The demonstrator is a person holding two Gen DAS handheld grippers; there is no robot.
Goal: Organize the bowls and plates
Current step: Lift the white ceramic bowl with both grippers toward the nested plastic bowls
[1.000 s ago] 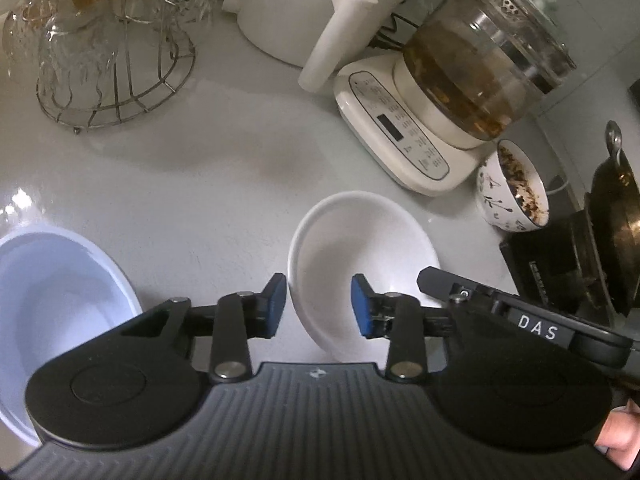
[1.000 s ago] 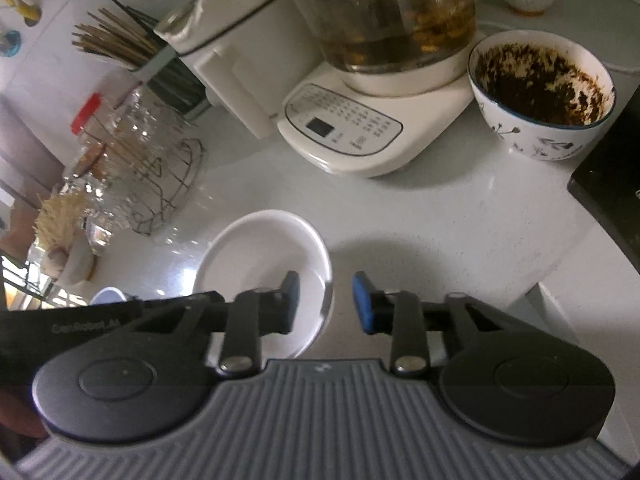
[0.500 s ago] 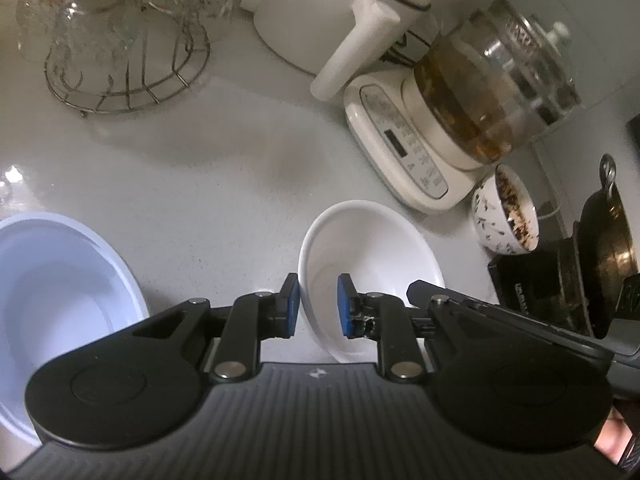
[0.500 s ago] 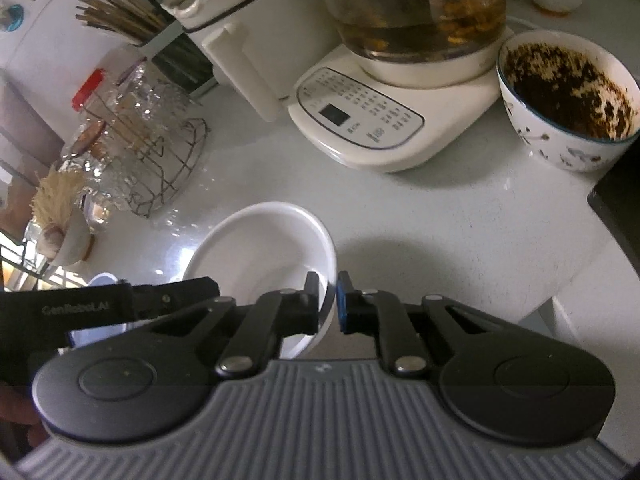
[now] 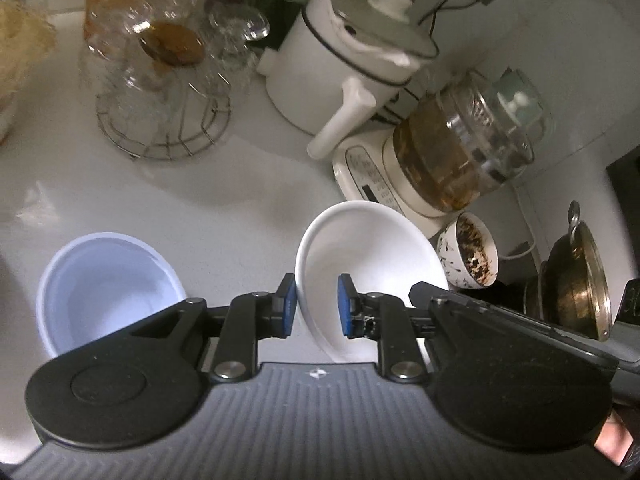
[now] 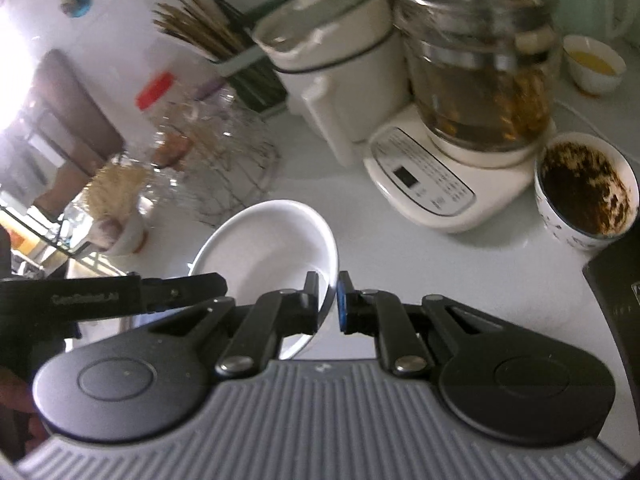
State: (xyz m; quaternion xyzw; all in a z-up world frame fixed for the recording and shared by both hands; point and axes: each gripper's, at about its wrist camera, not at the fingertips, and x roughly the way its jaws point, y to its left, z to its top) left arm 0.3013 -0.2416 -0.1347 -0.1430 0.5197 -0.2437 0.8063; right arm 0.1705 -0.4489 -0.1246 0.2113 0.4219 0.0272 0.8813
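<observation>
A white bowl (image 5: 372, 256) is held tilted above the white counter by both grippers. My left gripper (image 5: 316, 312) is shut on its left rim. My right gripper (image 6: 329, 304) is shut on the bowl's (image 6: 272, 248) right rim. A pale blue bowl (image 5: 104, 292) sits on the counter to the left in the left wrist view. A patterned bowl with dark residue (image 5: 472, 252) stands at the right, and it also shows in the right wrist view (image 6: 584, 196).
A glass kettle on a white base (image 5: 460, 160), a white appliance with a handle (image 5: 348, 72) and a wire rack of glasses (image 5: 164, 92) stand at the back. A dark pan (image 5: 576, 280) sits at the right. A small bowl of yellow liquid (image 6: 592, 64) stands far right.
Both grippers closed on the white bowl's opposite rims and lifted it off the counter, tilting it. The views rose and pulled back.
</observation>
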